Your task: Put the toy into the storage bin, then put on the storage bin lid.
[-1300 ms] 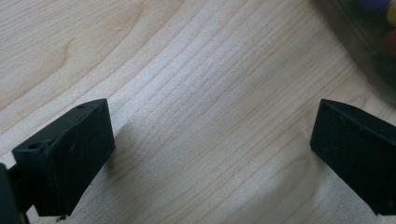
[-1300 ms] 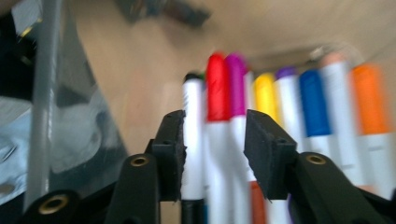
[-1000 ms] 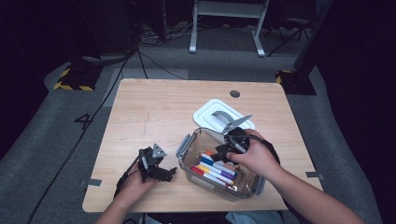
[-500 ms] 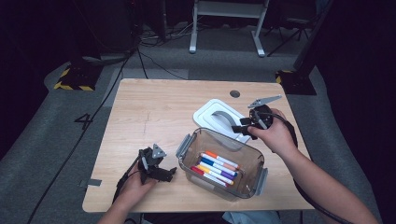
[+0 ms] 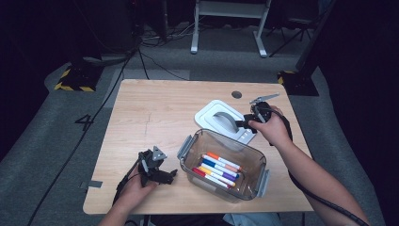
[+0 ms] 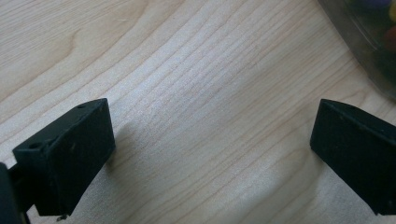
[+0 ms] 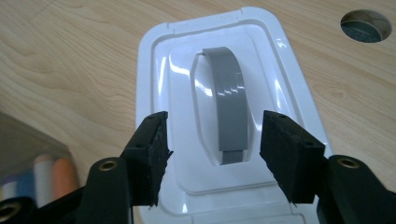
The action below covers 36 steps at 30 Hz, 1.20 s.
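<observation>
High view: one lid (image 5: 221, 120), one box (image 5: 223, 165).

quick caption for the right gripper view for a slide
Open right tongs poised over the grey handle of a white lid on a wooden table.
</observation>
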Each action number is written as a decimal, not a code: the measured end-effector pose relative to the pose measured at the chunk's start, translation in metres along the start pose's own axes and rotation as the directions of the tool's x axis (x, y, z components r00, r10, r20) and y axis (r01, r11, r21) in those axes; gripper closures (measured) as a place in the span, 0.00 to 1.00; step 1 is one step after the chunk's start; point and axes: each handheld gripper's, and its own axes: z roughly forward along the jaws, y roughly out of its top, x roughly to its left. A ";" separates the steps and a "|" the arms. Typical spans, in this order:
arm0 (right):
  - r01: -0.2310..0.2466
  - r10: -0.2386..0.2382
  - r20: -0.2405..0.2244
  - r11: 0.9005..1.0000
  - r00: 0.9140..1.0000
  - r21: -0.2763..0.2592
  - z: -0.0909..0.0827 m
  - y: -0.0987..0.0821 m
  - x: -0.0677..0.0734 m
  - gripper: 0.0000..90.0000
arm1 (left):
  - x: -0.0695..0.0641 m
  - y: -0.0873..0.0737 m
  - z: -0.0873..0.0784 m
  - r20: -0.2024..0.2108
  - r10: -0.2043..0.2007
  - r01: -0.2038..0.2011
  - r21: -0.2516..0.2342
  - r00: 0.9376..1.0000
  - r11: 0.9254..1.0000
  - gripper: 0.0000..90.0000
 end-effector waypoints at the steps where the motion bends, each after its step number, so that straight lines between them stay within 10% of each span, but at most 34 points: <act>1: -0.003 0.003 0.005 1.000 1.000 0.003 0.005 -0.001 -0.003 0.47 | 0.000 0.000 0.000 0.000 -0.001 0.001 0.000 1.000 1.000 0.00; 15: -0.024 0.022 0.059 0.999 0.998 0.027 0.051 -0.006 -0.027 0.45 | 0.001 0.000 0.000 0.002 0.007 -0.007 0.001 1.000 1.000 0.00; 36: -0.040 0.040 -0.017 0.999 0.999 -0.026 0.064 0.003 -0.030 0.48 | 0.001 0.000 0.000 0.002 0.007 -0.007 0.001 1.000 1.000 0.00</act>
